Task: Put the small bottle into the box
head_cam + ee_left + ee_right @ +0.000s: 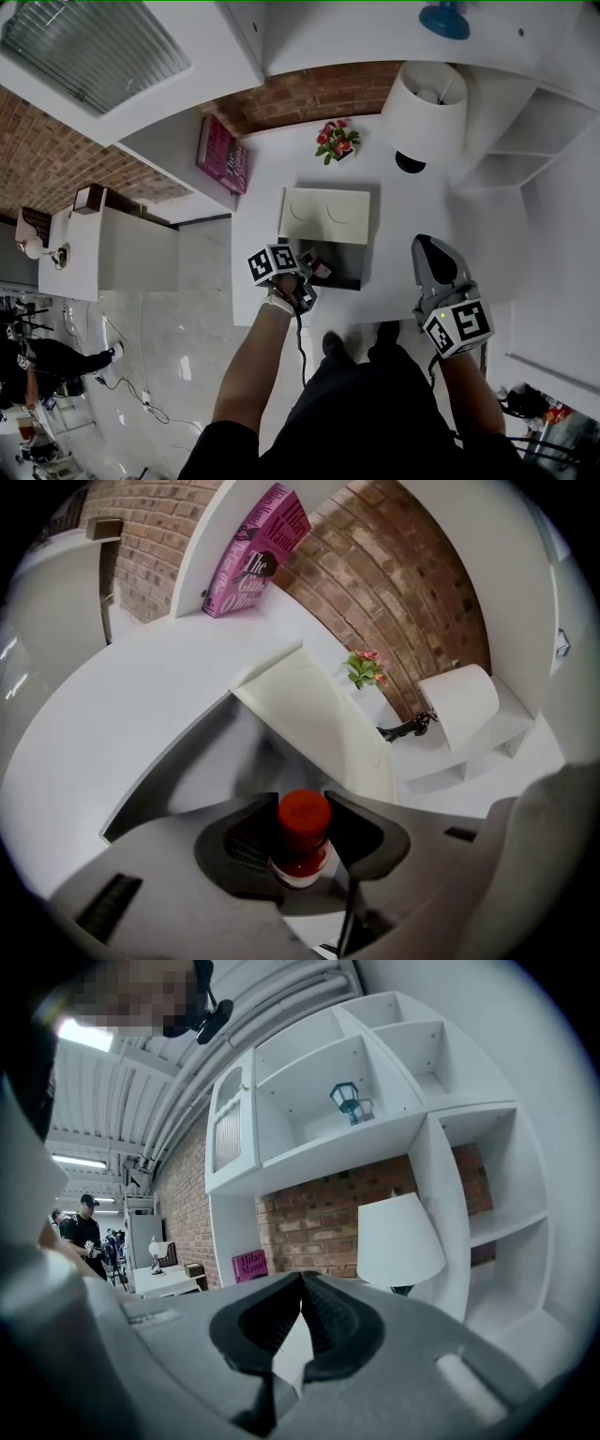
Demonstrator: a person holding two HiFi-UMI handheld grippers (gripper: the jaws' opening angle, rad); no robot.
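Observation:
The small bottle (302,841), clear with a red cap, sits clamped between the jaws of my left gripper (302,819). In the head view that gripper (313,273) hangs over the near left corner of the box (349,278), with the bottle (322,271) just above the dark inside. The box's cream lid (325,216) stands open at the far side; the left gripper view shows the lid (319,722) and the grey interior (211,761) right ahead. My right gripper (427,247) is shut with nothing in it, apart from the box on its right, tips pressed together (302,1285).
On the white table (412,202) stand a small pot of flowers (336,141) and a white lamp (425,111) behind the box. A pink book (222,155) leans at the far left. White shelves (553,131) rise on the right. The table's near edge runs under my arms.

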